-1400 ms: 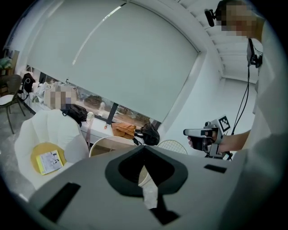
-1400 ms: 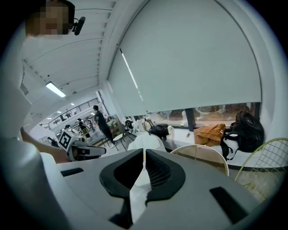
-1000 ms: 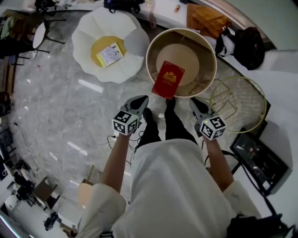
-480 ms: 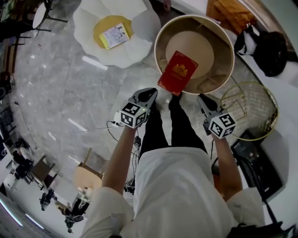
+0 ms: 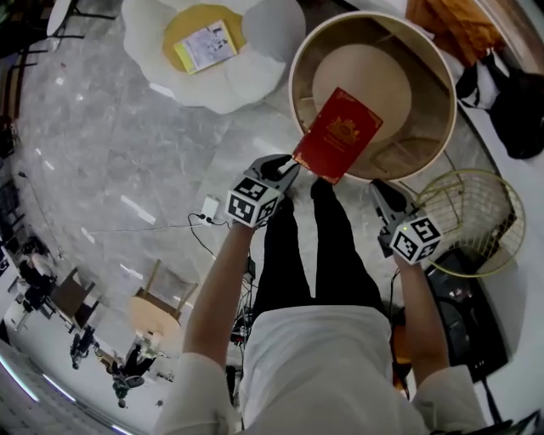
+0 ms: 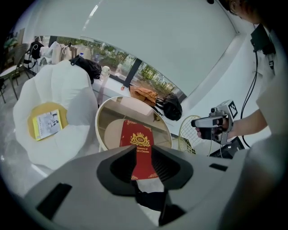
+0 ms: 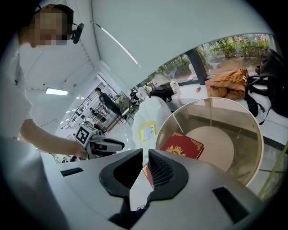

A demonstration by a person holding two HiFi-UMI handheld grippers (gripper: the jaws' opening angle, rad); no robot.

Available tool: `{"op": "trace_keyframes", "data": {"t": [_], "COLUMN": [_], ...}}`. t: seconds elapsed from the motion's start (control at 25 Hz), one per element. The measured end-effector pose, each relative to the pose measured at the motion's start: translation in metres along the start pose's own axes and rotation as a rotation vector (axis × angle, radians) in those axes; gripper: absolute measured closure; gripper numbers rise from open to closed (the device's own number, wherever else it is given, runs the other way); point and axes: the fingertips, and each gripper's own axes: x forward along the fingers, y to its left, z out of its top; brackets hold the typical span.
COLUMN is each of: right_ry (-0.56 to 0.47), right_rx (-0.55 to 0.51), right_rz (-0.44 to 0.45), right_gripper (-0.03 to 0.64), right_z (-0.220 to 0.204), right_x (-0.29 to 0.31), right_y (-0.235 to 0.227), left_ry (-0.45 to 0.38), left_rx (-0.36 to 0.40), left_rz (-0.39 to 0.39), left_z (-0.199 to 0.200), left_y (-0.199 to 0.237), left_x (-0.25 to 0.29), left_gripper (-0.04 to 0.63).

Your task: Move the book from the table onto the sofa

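On the round table before us lies the red book, flat, its near end reaching over the rim toward our legs. Only the left gripper view lets us read its cover: a gold crest with "RW" under a crown. Below it runs a line ending in "Classics", whose first letters a jaw cuts off. From the head view and the right gripper view we make out the gold ornament but no letters.

Our left gripper sits just at the book's near left corner. Its jaws have just been opening and stand a little apart; the book shows through the gap, and the pads clamp nothing. Our right gripper hangs near the table's edge, apart from the book, its jaws drawn together on nothing with only a thin slit between the tips.

Well to the left stands the white petal-shaped sofa, with a yellow cushion and a leaflet whose print is too small to read. Only the head view shows the gold wire basket whole. The left gripper view adds an orange bag and a black bag by a window. The right gripper view alone opens onto a long hall with people far off.
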Motion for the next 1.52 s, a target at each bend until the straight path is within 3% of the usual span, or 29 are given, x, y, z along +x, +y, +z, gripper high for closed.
{"op": "trace_keyframes", "data": {"t": [0.32,0.6,0.84,1.04,1.32,1.36,1.44,1.52], "right_ry": [0.063,0.1,0.149,0.189,0.235,0.239,0.244,0.247], "right_rx": [0.043,0.068,0.051,0.026,-0.006,-0.008,-0.013,-0.014], "right_rz": [0.053,0.08,0.106,0.133,0.176,0.18,0.188,0.191], "right_gripper": [0.572,0.529,0.529,0.529,0.529,0.529,0.529,0.529], "right_z": [-0.039,-0.065,-0.085,-0.094,-0.101,-0.103,-0.106,-0.108], "right_x": [0.052,0.086,0.101,0.117,0.133,0.135,0.138,0.141], "right_y": [-0.022,-0.043,-0.057,-0.063,-0.055,-0.055,-0.055,-0.057], "left_ry": [0.102,0.179,0.255,0.354,0.451,0.464,0.466,0.439], "left_rx": [-0.075,-0.132,-0.244,-0.273,-0.328,-0.334,-0.351,-0.361], "left_rz": [-0.024,-0.075,-0.221,-0.358,-0.555,-0.571,-0.583,-0.581], "left_z": [-0.047,-0.08,-0.103,-0.12,-0.137,-0.141,-0.145,-0.145], "left_y": [0.037,0.066,0.07,0.064,0.042,0.04,0.038,0.038], "left_x": [0.054,0.095,0.123,0.139,0.151,0.152,0.154,0.154], "left_gripper": [0.436,0.38,0.263,0.199,0.192,0.194,0.262,0.273]}}
